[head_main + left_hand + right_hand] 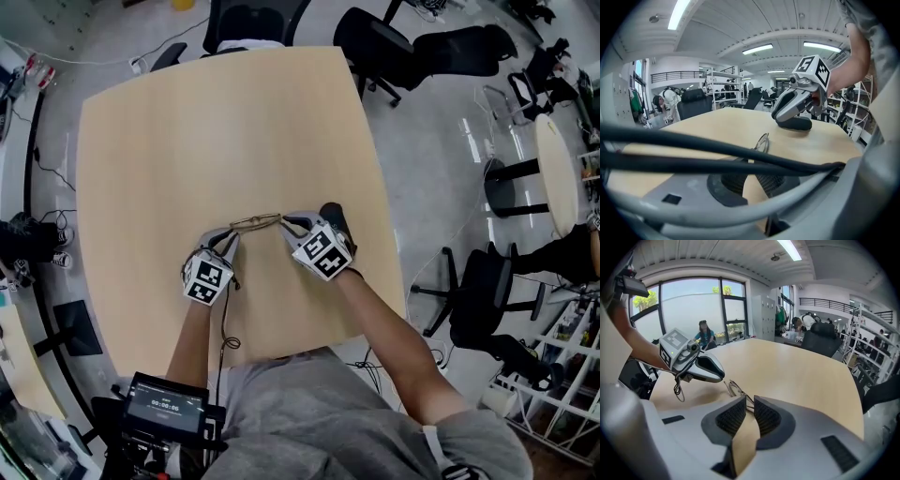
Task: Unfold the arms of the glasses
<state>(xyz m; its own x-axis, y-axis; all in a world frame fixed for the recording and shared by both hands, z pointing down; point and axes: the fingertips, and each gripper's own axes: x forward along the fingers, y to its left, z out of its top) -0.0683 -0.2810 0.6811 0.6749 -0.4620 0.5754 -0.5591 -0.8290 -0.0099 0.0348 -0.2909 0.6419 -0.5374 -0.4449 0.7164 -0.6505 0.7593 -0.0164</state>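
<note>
Thin wire-framed glasses (255, 222) lie on the pale wooden table (187, 141), between my two grippers. My left gripper (232, 236) reaches their left end and my right gripper (287, 223) their right end. In the right gripper view the jaws (750, 401) stand slightly apart, with the glasses' wire (735, 389) running into the gap untouched by the pads. In the left gripper view the glasses (762, 142) appear edge-on just ahead. Black cables cross over the left gripper's tips (749, 174), hiding whether they grip.
The table's near edge is close behind both hands. A black cable (225, 319) trails from the left gripper across the table. Office chairs (412, 47) stand beyond the far right corner, and a round table (558, 173) is at the right.
</note>
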